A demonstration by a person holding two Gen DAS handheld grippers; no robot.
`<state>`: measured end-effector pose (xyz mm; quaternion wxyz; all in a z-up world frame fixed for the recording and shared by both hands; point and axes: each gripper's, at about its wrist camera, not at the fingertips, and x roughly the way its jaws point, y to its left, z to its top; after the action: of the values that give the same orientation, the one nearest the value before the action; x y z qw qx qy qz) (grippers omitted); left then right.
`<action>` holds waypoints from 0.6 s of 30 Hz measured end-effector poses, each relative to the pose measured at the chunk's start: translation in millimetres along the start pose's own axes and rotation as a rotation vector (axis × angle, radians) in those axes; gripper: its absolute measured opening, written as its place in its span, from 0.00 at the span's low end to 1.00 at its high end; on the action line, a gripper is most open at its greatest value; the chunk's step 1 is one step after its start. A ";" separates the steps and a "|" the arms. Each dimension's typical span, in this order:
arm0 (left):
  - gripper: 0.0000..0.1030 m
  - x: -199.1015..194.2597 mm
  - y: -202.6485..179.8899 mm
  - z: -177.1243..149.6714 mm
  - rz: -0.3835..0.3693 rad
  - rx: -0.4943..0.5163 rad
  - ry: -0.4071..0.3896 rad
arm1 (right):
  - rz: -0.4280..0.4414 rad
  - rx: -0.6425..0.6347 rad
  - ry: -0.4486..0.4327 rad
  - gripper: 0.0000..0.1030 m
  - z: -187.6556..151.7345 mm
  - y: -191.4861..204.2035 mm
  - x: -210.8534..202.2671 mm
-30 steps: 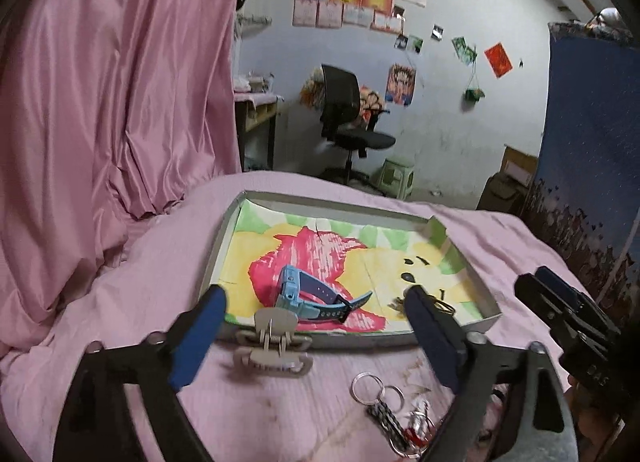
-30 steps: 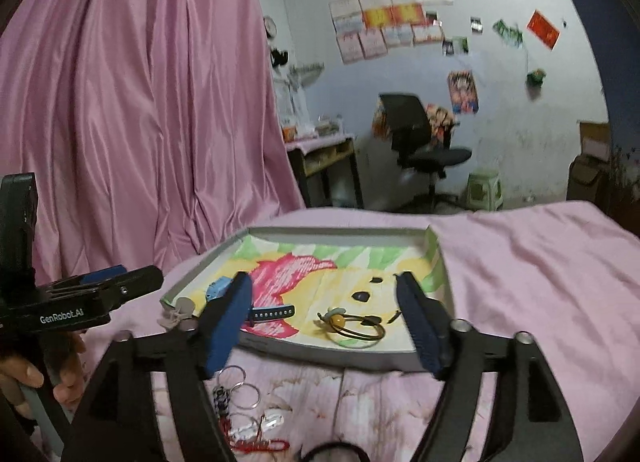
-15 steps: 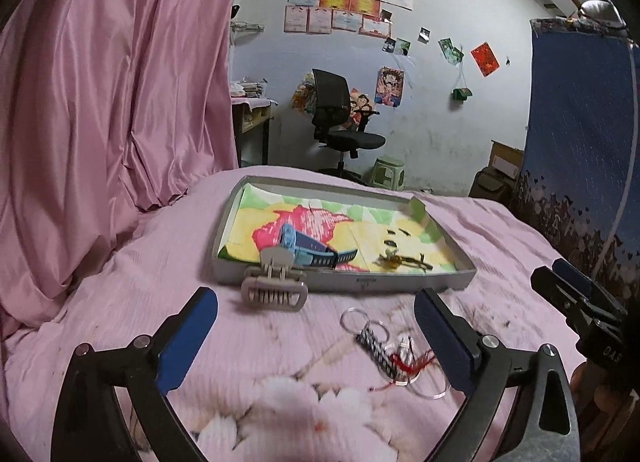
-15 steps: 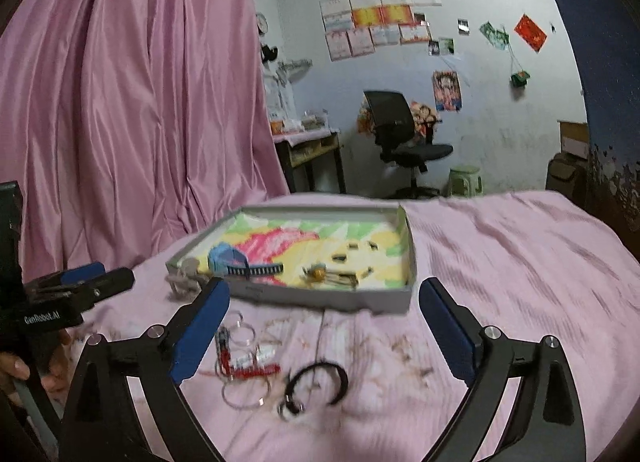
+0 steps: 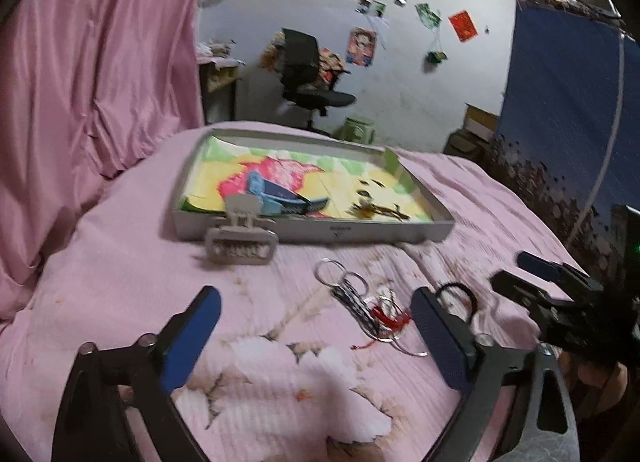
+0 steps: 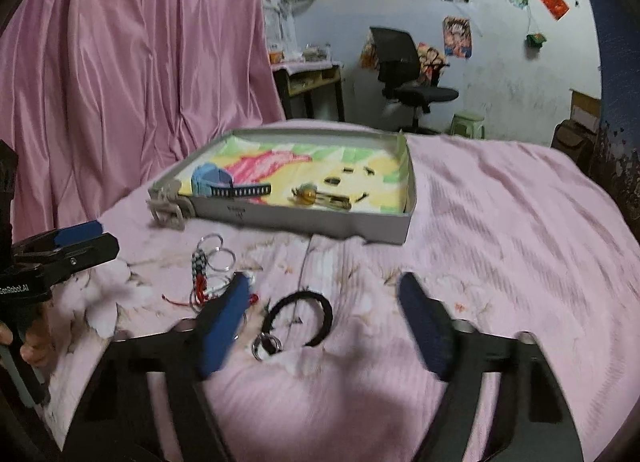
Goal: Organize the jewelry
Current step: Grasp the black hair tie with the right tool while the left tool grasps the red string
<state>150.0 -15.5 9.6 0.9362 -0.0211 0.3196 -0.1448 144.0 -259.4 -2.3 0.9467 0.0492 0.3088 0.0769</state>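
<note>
Ahead of our left gripper [image 5: 316, 326], jaws spread and empty, the keyring bundle [image 5: 356, 302] lies on the bed [image 5: 120, 274] short of the tray [image 5: 312, 228], its long axis running away from us. Through the right wrist, our right gripper [image 6: 324, 318] gapes empty just behind the black bracelet [image 6: 302, 316], so that hand sits nearer it.

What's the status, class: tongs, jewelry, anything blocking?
Left tongs open, empty; right tongs open over black bracelet. Keyrings, hair claw outside tray. Nothing blocking.
</note>
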 end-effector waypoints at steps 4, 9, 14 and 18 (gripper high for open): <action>0.66 12.7 -7.2 -3.7 -0.064 0.038 0.057 | 0.040 0.005 0.058 0.35 -4.1 -1.7 11.3; 0.49 26.5 -20.3 -7.3 -0.150 0.079 0.119 | 0.051 -0.007 0.120 0.25 -8.0 1.1 27.4; 0.40 43.0 -30.2 -11.4 -0.207 0.094 0.187 | 0.048 -0.013 0.161 0.20 -10.3 2.8 37.5; 0.34 53.5 -33.2 -17.6 -0.202 0.111 0.247 | 0.051 -0.017 0.183 0.19 -11.2 2.7 41.4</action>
<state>171.2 -61.5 -31.7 0.8701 0.0163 0.4200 -0.2572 170.1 -248.9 -34.9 0.9127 0.0416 0.3919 0.1079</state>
